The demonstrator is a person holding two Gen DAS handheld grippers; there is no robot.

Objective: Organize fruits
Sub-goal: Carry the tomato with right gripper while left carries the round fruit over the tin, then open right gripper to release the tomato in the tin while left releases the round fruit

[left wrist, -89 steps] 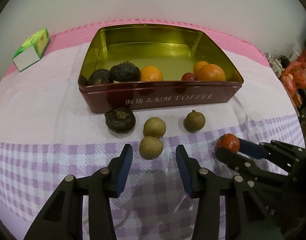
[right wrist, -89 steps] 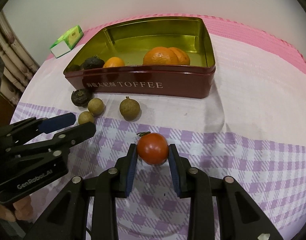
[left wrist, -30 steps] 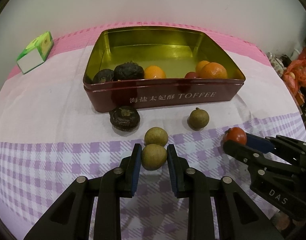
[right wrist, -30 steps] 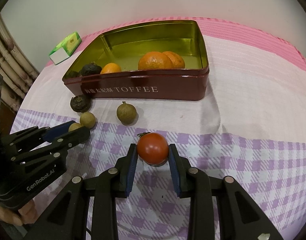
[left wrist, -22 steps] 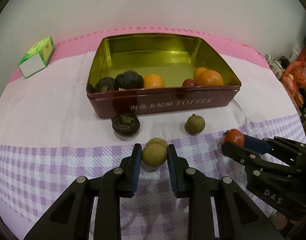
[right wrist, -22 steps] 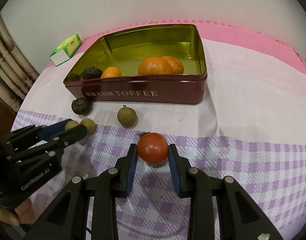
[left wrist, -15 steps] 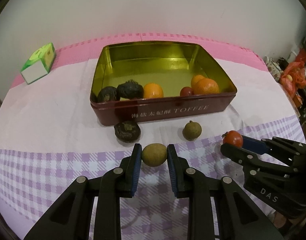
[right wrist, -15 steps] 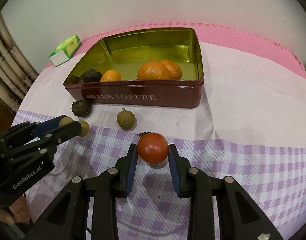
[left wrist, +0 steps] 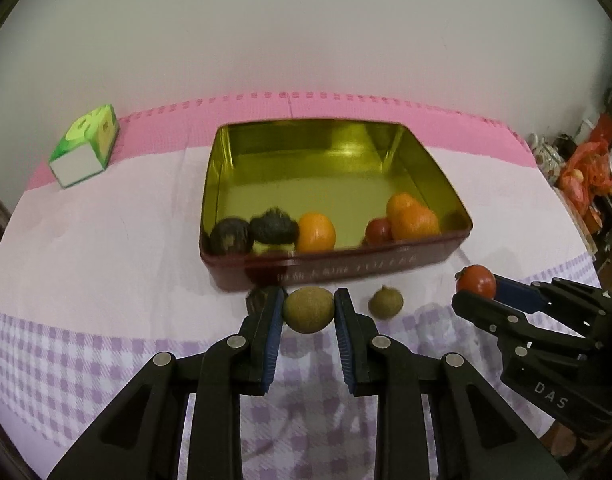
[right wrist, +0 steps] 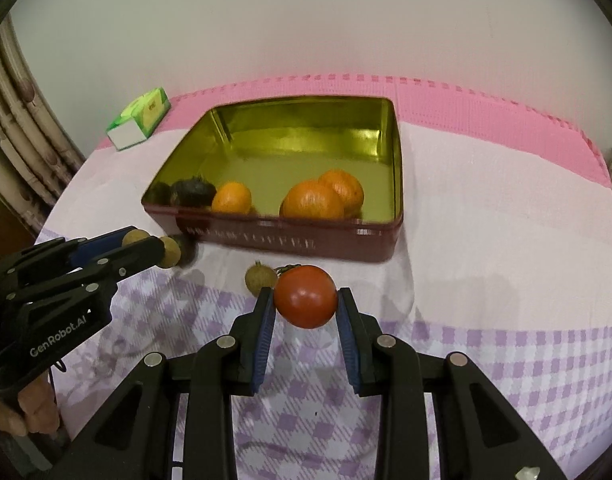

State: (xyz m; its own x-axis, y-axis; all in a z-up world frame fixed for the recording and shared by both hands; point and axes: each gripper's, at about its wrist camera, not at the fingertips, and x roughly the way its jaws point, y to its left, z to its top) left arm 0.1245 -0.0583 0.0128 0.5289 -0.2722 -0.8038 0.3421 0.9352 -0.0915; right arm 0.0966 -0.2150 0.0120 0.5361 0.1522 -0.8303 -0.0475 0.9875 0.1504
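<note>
With the left gripper (left wrist: 308, 312) clamping a longan (left wrist: 308, 309) and the right gripper (right wrist: 305, 298) a tomato (right wrist: 305, 296), both above the counter (right wrist: 486, 240) before the toffee tin (left wrist: 426, 264), either round fruit could slip from the fingers or clip the tin's near wall.

Each camera sits behind its own fingers and looks forward and steeply down along them at the surface (left wrist: 86, 248), close to the cloth. The left view faces the tin (left wrist: 334, 268) head-on, with the right gripper (left wrist: 476, 294) at its right edge. The right view sees the same tin (right wrist: 290, 240) from further right, the left gripper (right wrist: 154, 246) at its left edge; both share the green box (left wrist: 86, 152) and wall.
</note>
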